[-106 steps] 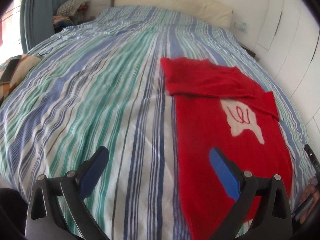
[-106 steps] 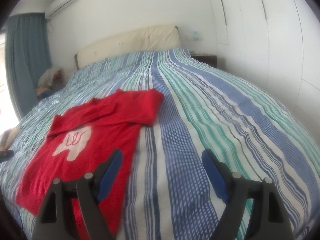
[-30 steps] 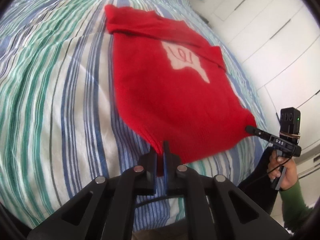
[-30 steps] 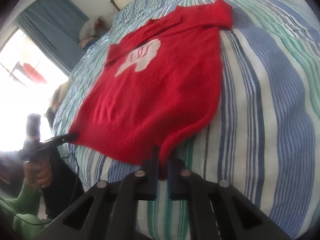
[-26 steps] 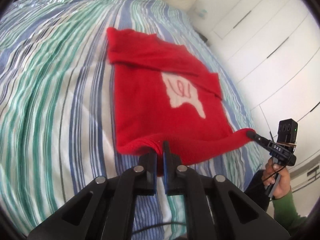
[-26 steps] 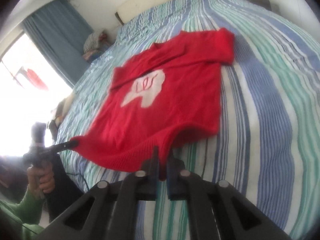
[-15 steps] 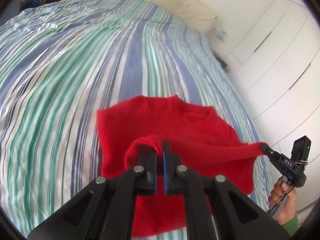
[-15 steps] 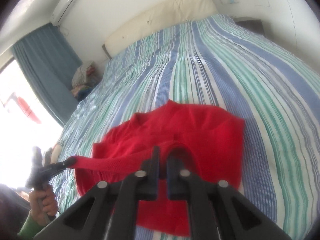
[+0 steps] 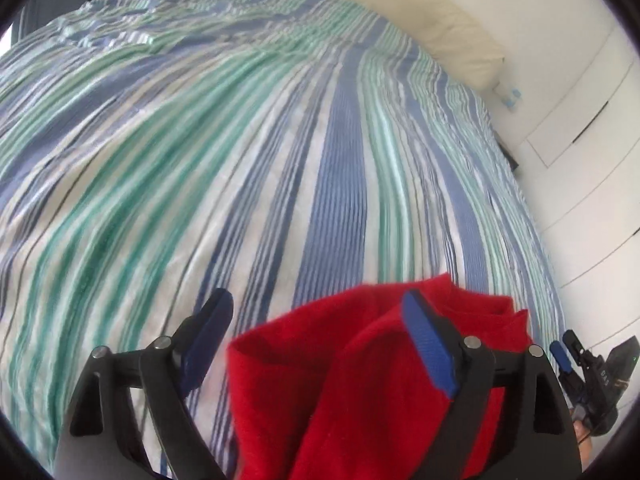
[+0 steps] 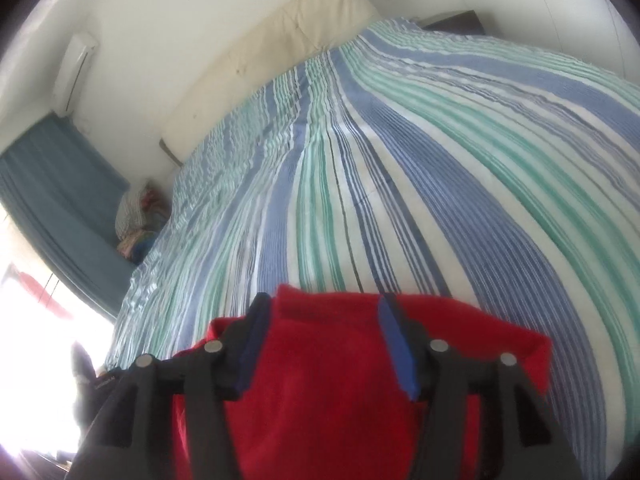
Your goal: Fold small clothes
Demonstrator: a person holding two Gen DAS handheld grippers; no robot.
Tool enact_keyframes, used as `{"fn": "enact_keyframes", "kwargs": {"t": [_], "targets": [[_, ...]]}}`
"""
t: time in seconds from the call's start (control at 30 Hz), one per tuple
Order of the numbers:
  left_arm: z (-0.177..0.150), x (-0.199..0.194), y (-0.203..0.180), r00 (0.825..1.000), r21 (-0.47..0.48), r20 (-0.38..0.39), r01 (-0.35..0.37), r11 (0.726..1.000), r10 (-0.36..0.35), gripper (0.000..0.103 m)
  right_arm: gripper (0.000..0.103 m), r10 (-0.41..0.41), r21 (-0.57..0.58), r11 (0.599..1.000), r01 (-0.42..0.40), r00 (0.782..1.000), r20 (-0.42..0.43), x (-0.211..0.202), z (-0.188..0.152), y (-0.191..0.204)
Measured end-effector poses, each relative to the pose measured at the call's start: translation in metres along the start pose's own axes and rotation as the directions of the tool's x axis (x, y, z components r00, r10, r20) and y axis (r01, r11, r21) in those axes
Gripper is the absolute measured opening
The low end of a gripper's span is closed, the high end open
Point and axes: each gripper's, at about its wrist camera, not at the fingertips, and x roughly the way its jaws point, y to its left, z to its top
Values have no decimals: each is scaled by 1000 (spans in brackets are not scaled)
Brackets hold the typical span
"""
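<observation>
A red knitted sweater lies folded in half on the striped bed cover, its hem laid over the shoulders. My left gripper is open above its left edge, with the blue fingertips spread and nothing between them. My right gripper is open over the sweater in the right wrist view. The right gripper also shows at the right edge of the left wrist view. The sweater's white motif is hidden inside the fold.
A cream headboard lines the far end of the bed. A pile of clothes sits by the blue curtain at far left. White wardrobe doors stand to the right of the bed.
Both grippers carried the sweater's hem up over the shoulders, then opened and let it go. The sweater now lies folded in half.
</observation>
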Motion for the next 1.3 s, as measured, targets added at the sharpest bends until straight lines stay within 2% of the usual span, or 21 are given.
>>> {"fn": "enact_keyframes", "kwargs": {"t": [0.07,0.13,0.2,0.27,0.3,0.33,0.37,0.4,0.43,0.5,0.53,0.63,0.67,0.77,0.83,0.97,1.03,1.13,1.23,1.3], "targets": [[-3,-15,7,1000,-23,8,24,999,-23,87,56,3,-61,998,-3,1000,-1,-14,-1,8],[-16,-30,8,996,-20,7,85,996,-85,88,56,31,-136,990,-35,999,-31,-26,-10,21],[-38,-36,-2,994,65,-30,108,992,-106,92,56,79,-222,970,-100,992,-102,-33,-30,36],[-70,-26,-16,991,209,-130,68,976,-41,95,56,70,-304,944,-132,976,-206,-34,-58,45],[-86,-18,-19,983,280,-178,11,960,41,95,55,17,-338,935,-106,967,-256,-31,-78,43],[-103,-12,-18,969,339,-206,-60,939,137,93,55,-87,-372,928,-30,952,-294,-26,-96,34],[-120,-13,-14,956,386,-209,-112,916,205,91,54,-208,-398,915,69,925,-318,-24,-112,20],[-133,-23,-13,958,420,-185,-123,899,218,91,54,-259,-401,908,120,914,-313,-31,-125,7],[-143,-37,-14,965,448,-152,-126,885,215,92,54,-235,-383,916,115,930,-281,-47,-130,1],[-161,-66,-18,972,479,-111,-130,868,206,93,56,-257,-392,907,154,940,-224,-77,-136,5],[-167,-81,-20,977,477,-96,-123,870,191,93,59,-273,-399,899,179,943,-191,-92,-139,8],[-178,-124,-31,992,443,-76,-58,895,102,96,72,-192,-372,918,138,975,-112,-133,-150,11],[-181,-136,-36,996,431,-68,-30,902,65,97,73,-186,-365,920,143,979,-86,-143,-155,10],[-191,-166,-50,999,409,-44,30,912,-13,101,74,-198,-343,922,179,980,-21,-163,-173,4],[-196,-169,-56,998,394,-50,47,918,-30,101,75,-218,-321,925,206,976,-4,-172,-184,0],[-204,-145,-57,998,338,-60,29,941,-9,102,76,-266,-264,929,260,964,13,-174,-194,-11],[-216,-132,-59,1000,313,-21,-16,949,23,102,81,-294,-261,922,287,956,11,-170,-201,-18],[-228,-97,-54,988,299,16,-148,943,150,102,85,-337,-288,904,316,941,-27,-155,-211,-28],[-242,-69,-45,980,297,-28,-179,938,196,102,93,-316,-295,909,295,948,-28,-146,-215,-34],[-248,-69,-47,978,320,8,-198,926,207,102,96,-314,-308,906,291,949,-25,-144,-217,-33]]}}
